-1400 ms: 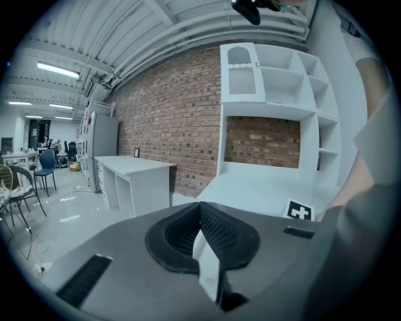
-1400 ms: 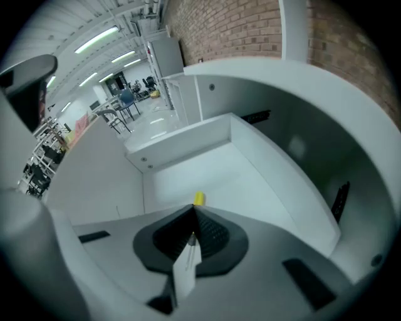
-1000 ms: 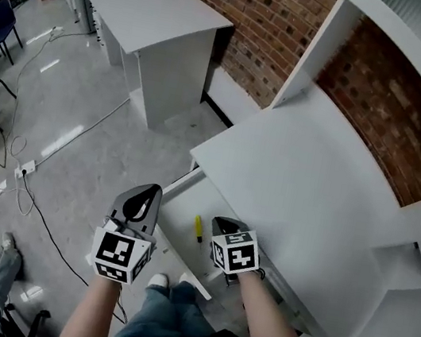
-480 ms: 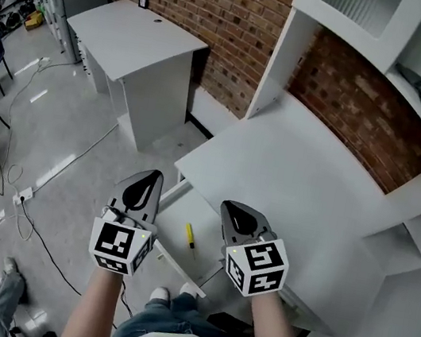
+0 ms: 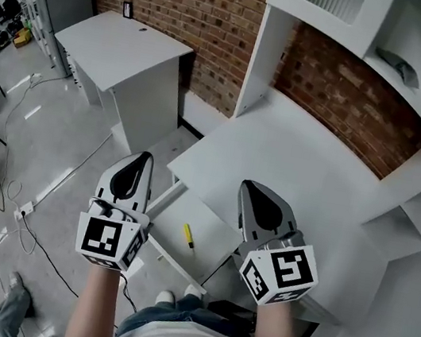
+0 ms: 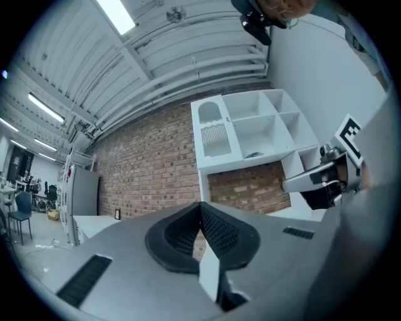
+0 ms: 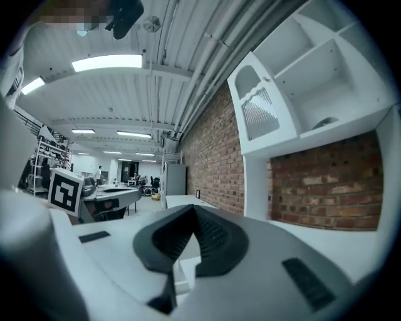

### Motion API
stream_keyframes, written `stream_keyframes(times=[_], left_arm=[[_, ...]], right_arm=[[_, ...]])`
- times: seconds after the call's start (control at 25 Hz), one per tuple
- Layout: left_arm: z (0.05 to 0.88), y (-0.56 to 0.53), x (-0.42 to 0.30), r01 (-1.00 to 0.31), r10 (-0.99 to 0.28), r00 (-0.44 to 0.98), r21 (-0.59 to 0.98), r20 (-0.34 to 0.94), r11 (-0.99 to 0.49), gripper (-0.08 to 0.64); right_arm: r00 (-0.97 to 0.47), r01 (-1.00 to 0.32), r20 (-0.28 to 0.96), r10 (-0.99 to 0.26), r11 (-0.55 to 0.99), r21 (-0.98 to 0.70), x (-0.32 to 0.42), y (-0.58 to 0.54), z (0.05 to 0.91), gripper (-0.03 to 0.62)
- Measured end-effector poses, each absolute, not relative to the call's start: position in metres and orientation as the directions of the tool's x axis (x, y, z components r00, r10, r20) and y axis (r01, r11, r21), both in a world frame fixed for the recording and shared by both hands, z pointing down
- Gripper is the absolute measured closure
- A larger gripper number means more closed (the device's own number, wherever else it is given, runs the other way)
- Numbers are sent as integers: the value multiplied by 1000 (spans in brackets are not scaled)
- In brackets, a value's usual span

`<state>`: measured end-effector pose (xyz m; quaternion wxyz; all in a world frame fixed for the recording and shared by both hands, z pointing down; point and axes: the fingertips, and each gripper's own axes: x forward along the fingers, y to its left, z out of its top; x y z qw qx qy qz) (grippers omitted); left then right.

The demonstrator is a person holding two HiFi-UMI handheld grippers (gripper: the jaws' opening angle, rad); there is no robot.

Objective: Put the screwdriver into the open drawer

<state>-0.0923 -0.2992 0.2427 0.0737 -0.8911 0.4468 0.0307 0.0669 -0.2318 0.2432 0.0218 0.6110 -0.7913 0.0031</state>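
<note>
The screwdriver [image 5: 188,235] lies in the open drawer [image 5: 171,224], which sticks out from under the white tabletop [image 5: 305,180]. It rests flat on the drawer bottom, apart from both grippers and roughly between them in the head view. Only its yellow handle reads clearly; the darker end nearest the person is too small to make out. The left gripper [image 5: 144,158] hangs over the floor just left of the drawer. Its fingers are pressed together with nothing between them, as the left gripper view confirms, where the ribbed pads of the left gripper [image 6: 201,209] meet at the tip. The right gripper [image 5: 250,186] hovers over the front edge of the tabletop and covers the drawer's right end, so that corner cannot be seen. Its fingers are likewise closed on nothing, the pads of the right gripper [image 7: 193,211] touching in its own view. The drawer's near edge is partly cut off by the person's body. Both gripper views look out level at the brick wall [image 7: 219,163] and the white shelf unit [image 6: 250,128], so the screwdriver shows only in the head view. A grey object [image 5: 399,68] on an upper shelf is too indistinct to identify.
</note>
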Motion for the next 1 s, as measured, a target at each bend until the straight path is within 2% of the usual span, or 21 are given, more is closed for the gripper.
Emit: stream_keyframes(times=[0.44, 1.0], left_arm=[[226, -295, -87, -791, -776, 611, -154, -158, -592, 548], [226, -292, -82, -777, -764, 628, -181, -149, -603, 548]], right_arm=[[-150, -982, -21, -988, 146, 123, 90, -219, 217, 581], [-140, -978, -18, -990, 136, 157, 88, -220, 218, 583]])
